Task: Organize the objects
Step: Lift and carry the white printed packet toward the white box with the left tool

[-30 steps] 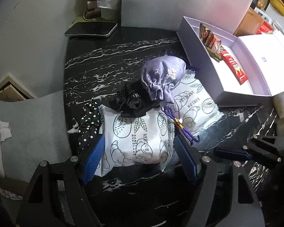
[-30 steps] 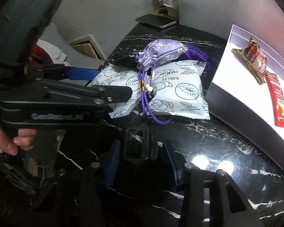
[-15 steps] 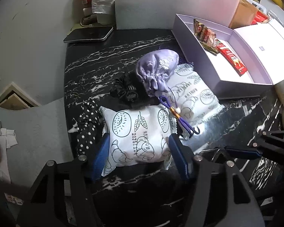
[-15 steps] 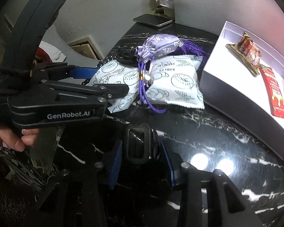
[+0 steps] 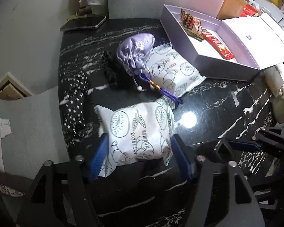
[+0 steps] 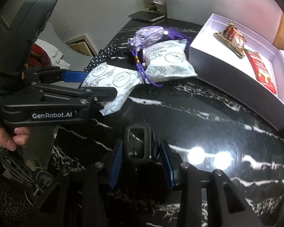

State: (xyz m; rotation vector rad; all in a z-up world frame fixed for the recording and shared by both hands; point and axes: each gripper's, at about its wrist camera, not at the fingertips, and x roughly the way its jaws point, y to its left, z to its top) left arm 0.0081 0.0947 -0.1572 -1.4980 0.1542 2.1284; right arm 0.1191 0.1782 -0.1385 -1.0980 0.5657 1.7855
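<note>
The left gripper (image 5: 139, 151) has its blue pads pressed against both sides of a white printed packet (image 5: 140, 132), and the right-wrist view suggests it hangs just clear of the worktop (image 6: 208, 117), near the front left edge. The right gripper (image 6: 141, 159) is clamped on a small black clip (image 6: 137, 143), low over the front of the worktop. Further back lies a second white packet (image 5: 172, 71), with a purple drawstring pouch (image 5: 135, 52) resting partly on it, cords trailing forward. Beyond, at the back right corner, sits the open white box (image 5: 214, 64) holding a brown snack wrapper (image 5: 191, 23) and a red sachet (image 5: 217, 45). The risk, by the look of it: that puffy packet is slippery, held only near its end, and could squirt free or sag onto the purple cords on the way to the box.
</note>
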